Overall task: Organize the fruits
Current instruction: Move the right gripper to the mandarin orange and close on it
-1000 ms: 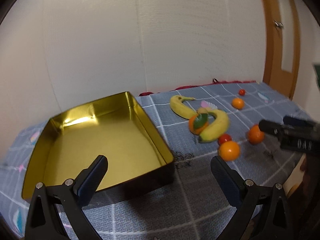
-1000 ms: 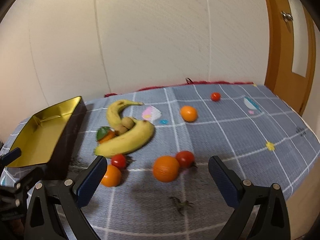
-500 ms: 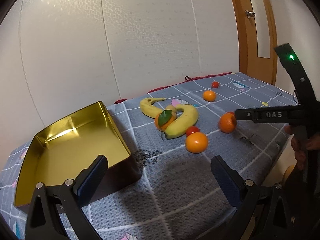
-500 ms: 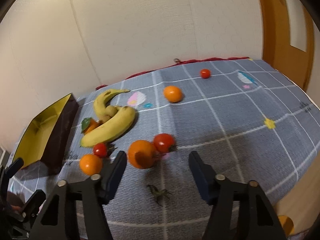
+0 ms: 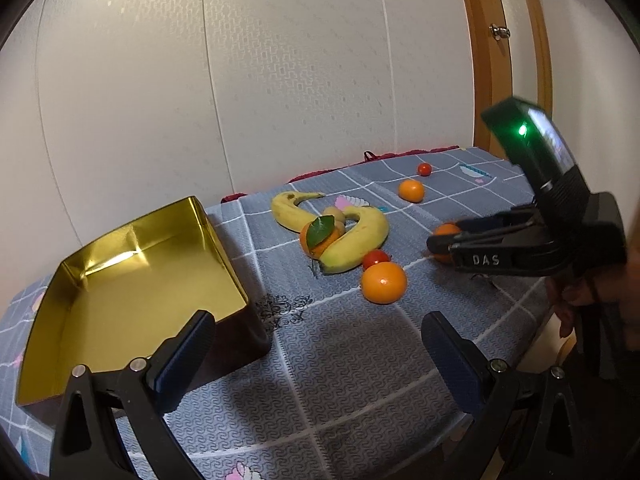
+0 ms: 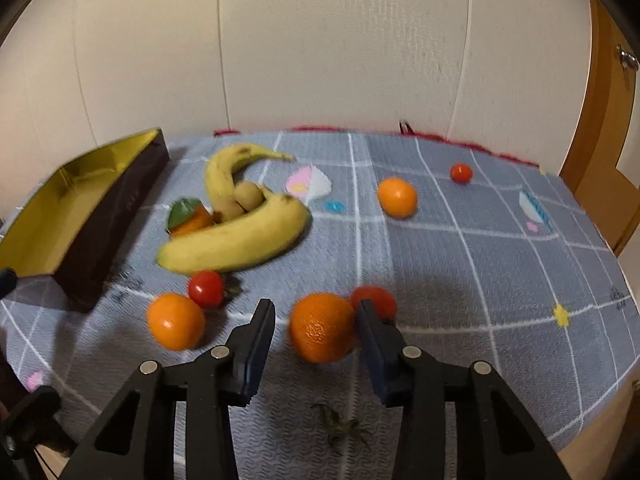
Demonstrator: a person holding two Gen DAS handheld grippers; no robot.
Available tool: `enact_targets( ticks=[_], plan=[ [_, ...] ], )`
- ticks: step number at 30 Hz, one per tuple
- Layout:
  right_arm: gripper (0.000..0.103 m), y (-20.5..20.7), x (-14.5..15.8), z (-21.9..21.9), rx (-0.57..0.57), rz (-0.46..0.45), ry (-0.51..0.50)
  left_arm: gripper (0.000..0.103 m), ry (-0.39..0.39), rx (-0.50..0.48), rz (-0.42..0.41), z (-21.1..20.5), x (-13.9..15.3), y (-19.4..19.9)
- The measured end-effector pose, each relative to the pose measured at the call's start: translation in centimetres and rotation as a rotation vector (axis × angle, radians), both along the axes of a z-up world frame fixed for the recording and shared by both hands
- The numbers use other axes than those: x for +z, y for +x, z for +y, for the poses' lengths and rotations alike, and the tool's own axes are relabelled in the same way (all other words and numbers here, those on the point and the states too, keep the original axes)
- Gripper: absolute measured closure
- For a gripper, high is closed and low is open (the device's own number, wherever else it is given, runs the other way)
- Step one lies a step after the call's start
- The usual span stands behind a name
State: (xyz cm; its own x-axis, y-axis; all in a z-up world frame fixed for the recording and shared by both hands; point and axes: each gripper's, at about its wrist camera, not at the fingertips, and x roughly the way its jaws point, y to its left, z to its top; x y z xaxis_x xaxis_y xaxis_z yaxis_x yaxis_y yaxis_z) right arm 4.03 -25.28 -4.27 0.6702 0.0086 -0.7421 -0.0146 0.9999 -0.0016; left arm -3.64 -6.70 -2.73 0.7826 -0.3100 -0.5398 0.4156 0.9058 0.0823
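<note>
A bench (image 6: 500, 264) draped in a grey-blue cloth with a white grid and small printed motifs stands against a pale textured wall (image 5: 280, 80), with a wooden door frame (image 5: 492, 60) at the right. On the left of the cloth sits an open gold-lined tin (image 5: 120, 280) with dark outer walls, nothing visible inside it. Near the middle two bananas (image 6: 240, 236) curve around a leafed tangerine (image 6: 192, 220) and two small brownish fruits (image 6: 244, 200). A cherry tomato (image 6: 206, 289) lies just beside an orange (image 6: 176, 322) in front of the bananas; another orange (image 6: 397, 197) and a small tomato (image 6: 461, 172) lie farther back, well apart from the rest. The right gripper (image 6: 316, 330) is low over the cloth, its fingers spread a little wider than the orange (image 6: 322, 328) between them; the right finger looks to be against the fruit, the left apart from it, and a red tomato (image 6: 376, 300) sits just behind. The left gripper (image 5: 316, 344) hangs wide apart with nothing in it, above bare cloth beside the tin's near corner.
</note>
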Motion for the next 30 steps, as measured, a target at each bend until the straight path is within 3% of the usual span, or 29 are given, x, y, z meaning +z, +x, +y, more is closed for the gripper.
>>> enact_targets(
  ticks=[8,14,18,22,25,30],
  plan=[
    [0.063,-0.1,-0.8,-1.2,-0.011,0.026,0.07,0.0,-0.026,-0.013,0.0,-0.2,0.1,-0.1],
    [0.064,-0.8,-0.7,-1.8,-0.02,0.043,0.159,0.0,-0.153,-0.033,0.094,-1.0,0.2,0.8],
    [0.064,-1.5,-0.5,-2.6,-0.04,0.043,0.197,0.001,-0.1,-0.02,0.074,-3.4,0.3,1.8],
    [0.064,-2.1,0.1,-4.1,-0.081,0.009,0.232,0.002,0.014,-0.048,0.036,-6.5,-0.2,2.8],
    [0.064,-2.4,0.5,-4.9,-0.105,-0.015,0.259,0.015,0.082,-0.053,0.041,-8.2,-1.0,4.1],
    [0.064,-2.4,0.9,-5.3,-0.114,-0.035,0.274,0.049,0.083,-0.039,0.138,-8.5,-2.9,6.7]
  ],
)
